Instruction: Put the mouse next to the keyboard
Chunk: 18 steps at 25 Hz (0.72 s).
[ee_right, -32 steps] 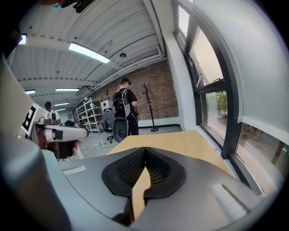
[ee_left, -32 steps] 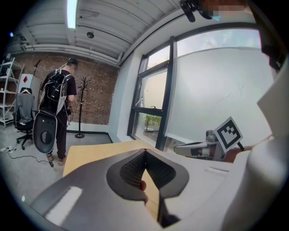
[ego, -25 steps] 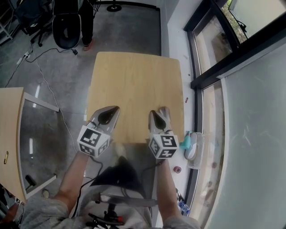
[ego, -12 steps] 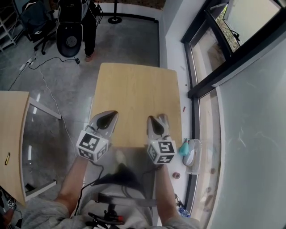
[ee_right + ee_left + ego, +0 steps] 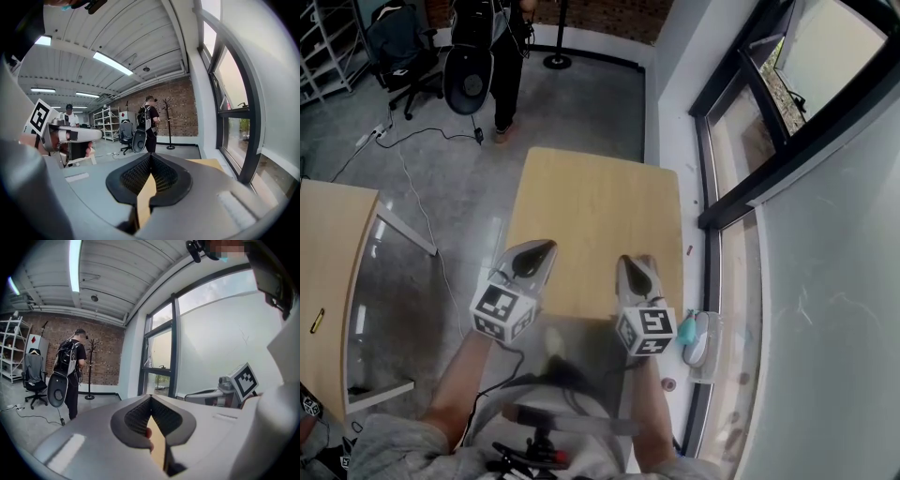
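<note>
Left gripper (image 5: 536,251) and right gripper (image 5: 636,267) are both closed and empty, side by side over the lower edge of the bare table (image 5: 600,202) at frame centre. They're probably just parked, with nothing there to grasp. No mouse or keyboard in any view.

Grey concrete floor (image 5: 581,103), brick back wall (image 5: 105,359), tall black-framed windows (image 5: 230,93), pale wooden table (image 5: 595,216), strip lights (image 5: 112,63).

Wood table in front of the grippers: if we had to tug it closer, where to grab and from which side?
Probably the near edge of the table: the top is a flat slab and that edge faces both grippers. Come in level from the person's side, fingers straddling the top. The left gripper and right gripper are shut, so open first.
</note>
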### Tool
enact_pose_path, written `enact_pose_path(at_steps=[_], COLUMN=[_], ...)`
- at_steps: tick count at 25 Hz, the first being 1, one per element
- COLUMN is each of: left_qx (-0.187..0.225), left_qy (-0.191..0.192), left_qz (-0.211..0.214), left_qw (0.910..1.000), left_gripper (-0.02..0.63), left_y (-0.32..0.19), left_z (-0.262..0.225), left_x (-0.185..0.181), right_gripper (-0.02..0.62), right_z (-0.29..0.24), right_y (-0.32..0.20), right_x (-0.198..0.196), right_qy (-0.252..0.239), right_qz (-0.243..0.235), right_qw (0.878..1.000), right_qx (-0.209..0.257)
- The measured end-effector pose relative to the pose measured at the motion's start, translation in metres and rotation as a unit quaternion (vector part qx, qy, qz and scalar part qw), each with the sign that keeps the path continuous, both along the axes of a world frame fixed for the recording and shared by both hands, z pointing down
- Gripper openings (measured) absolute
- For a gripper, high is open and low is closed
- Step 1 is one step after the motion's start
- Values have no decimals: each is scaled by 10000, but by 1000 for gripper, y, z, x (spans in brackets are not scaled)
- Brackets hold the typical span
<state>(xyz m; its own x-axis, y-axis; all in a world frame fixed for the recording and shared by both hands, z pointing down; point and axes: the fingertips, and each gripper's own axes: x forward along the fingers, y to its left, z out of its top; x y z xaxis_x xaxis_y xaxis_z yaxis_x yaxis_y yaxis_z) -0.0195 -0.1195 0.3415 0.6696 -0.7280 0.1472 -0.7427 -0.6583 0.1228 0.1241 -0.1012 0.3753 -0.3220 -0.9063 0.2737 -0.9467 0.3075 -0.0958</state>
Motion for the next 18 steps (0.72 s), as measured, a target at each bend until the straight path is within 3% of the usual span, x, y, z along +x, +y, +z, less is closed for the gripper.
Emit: enact_pose_path(at_steps=[18], left_qx=[366], left_qy=[-66], left_qz=[-181], left_qw=[9991], left_gripper=[-2], left_y=[13], left_z=[-30], left_x=[-25], right_gripper=[12], right_z=[-38], right_y=[7], right_x=[-14], right_qy=[36], right_qz=[-113], right_qw=[9989], right_qx=[454])
